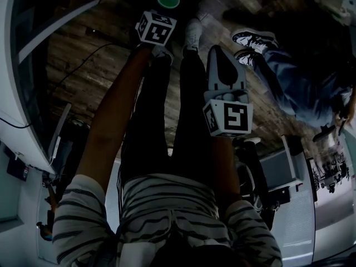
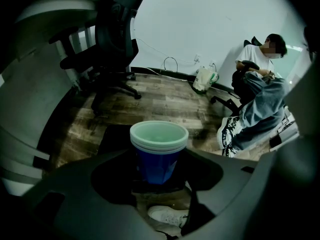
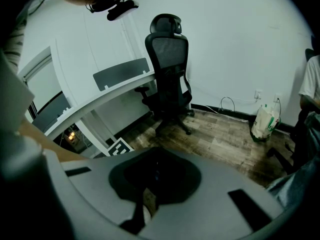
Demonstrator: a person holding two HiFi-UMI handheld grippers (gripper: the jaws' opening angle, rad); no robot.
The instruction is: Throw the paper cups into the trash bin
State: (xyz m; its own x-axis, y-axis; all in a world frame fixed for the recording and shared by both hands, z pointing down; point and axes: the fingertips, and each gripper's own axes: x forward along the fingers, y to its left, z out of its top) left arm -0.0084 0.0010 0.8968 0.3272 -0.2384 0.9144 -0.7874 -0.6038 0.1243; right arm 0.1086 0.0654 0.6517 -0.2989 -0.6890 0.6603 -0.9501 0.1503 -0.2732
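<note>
Paper cups point(image 2: 159, 149), blue with pale green rims and nested into one upright stack, sit between the jaws of the left tool point(image 2: 158, 176), which are spread wide and pressed on the stack's sides, holding it in the air over the wooden floor point(image 2: 165, 96). In the head view the cups' rim shows as a green ring just beyond that tool's marker cube point(image 1: 156, 28), above the wearer's white shoe point(image 1: 193, 33). The right tool point(image 1: 222, 54) hangs beside the wearer's leg with its jaws drawn together and nothing between them. A black office chair point(image 2: 112, 39) stands to the left on the floor, a white bag point(image 2: 204, 79) leans at the wall, and another person point(image 2: 257, 99) sits at the right. The right gripper view shows a white table point(image 3: 115, 96) beside the chair.
</note>
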